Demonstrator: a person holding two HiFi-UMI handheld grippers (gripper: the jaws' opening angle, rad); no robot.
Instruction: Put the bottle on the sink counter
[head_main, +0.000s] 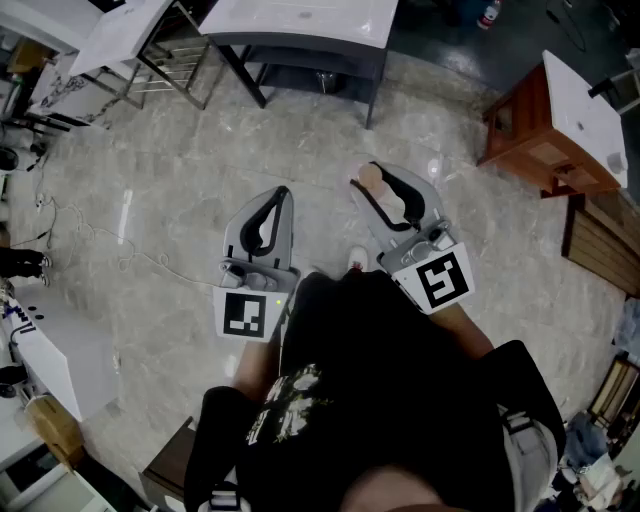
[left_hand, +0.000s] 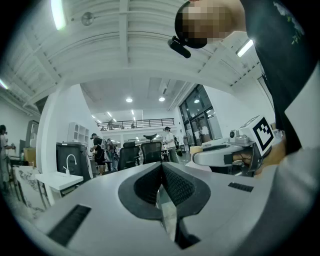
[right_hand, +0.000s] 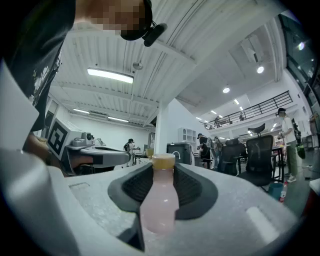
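A small pink bottle (right_hand: 161, 200) with a tan cap lies between the dark pads of my right gripper (right_hand: 163, 167), which is shut on it. In the head view the bottle (head_main: 384, 193) shows inside the right gripper (head_main: 368, 178), held at waist height over the marble floor. To its left, my left gripper (head_main: 282, 195) hangs shut with nothing in it; in its own view the left gripper (left_hand: 161, 170) has its pads pressed together. A white sink counter (head_main: 300, 22) on dark legs stands ahead, at the top of the head view, well beyond both grippers.
A second white basin on a wooden cabinet (head_main: 585, 115) stands at the right. Metal racks and white tops (head_main: 130, 40) are at the top left. A cable (head_main: 90, 235) trails over the floor at the left. A white sink with a faucet (left_hand: 62, 177) and people at desks show far off.
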